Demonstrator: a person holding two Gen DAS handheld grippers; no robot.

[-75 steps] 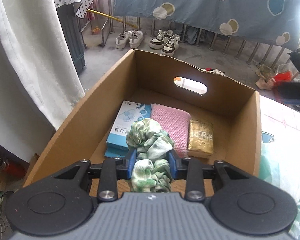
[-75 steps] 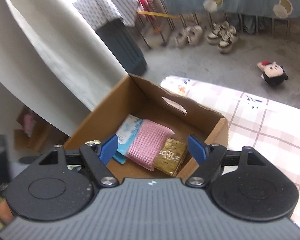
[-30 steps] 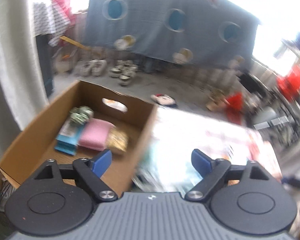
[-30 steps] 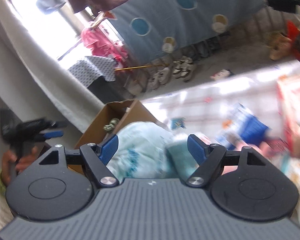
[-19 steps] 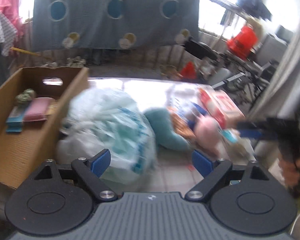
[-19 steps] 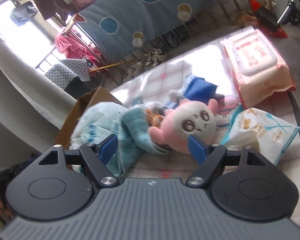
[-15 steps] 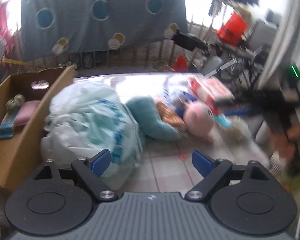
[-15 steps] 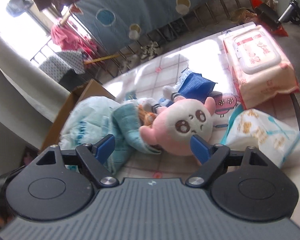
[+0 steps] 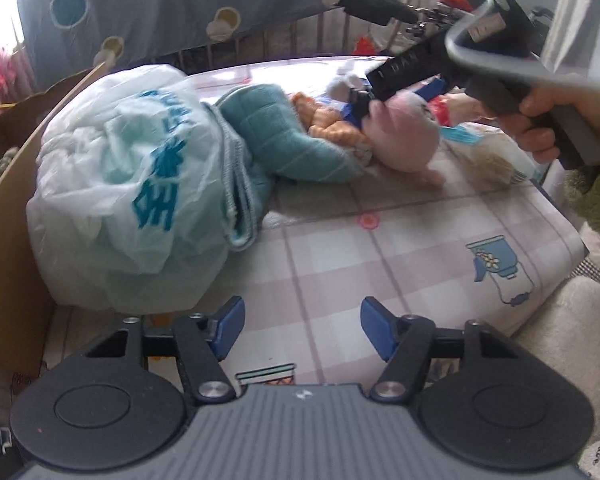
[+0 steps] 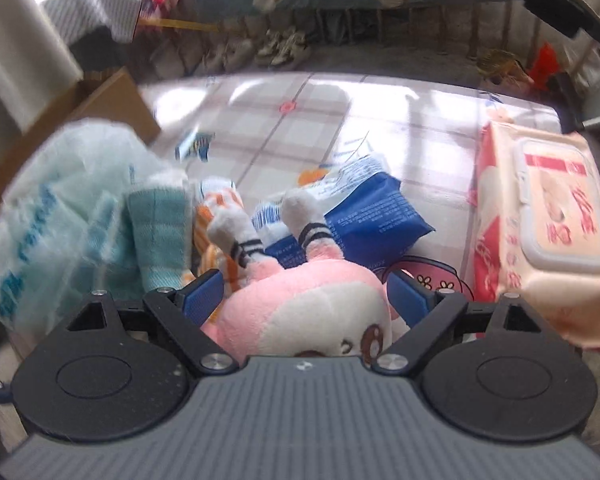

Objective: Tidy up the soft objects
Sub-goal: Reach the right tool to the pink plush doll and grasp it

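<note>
A pink plush toy point(image 10: 300, 304) lies on the checked tablecloth point(image 10: 300, 120). My right gripper point(image 10: 306, 296) is open with its jaws on either side of the plush's head; the plush's white feet point away. In the left wrist view the same plush point(image 9: 404, 140) lies at the far right with the right gripper point(image 9: 364, 108) on it. My left gripper point(image 9: 298, 322) is open and empty, low over the tablecloth point(image 9: 380, 248). A teal towel point(image 9: 284, 140) and a white plastic bag point(image 9: 140, 200) lie beside the cardboard box point(image 9: 4, 216).
A blue packet point(image 10: 364, 208) lies behind the plush. A pink wet-wipes pack point(image 10: 540, 216) sits at the right. An orange-striped soft item point(image 10: 216, 216) lies between towel and plush. The box corner point(image 10: 112, 104) is at the left. The table's edge point(image 9: 560, 224) is to the right.
My left gripper let go of the green scrunchie in the box, then swung right over the table. My right gripper moved from the box to the pink plush and now straddles it.
</note>
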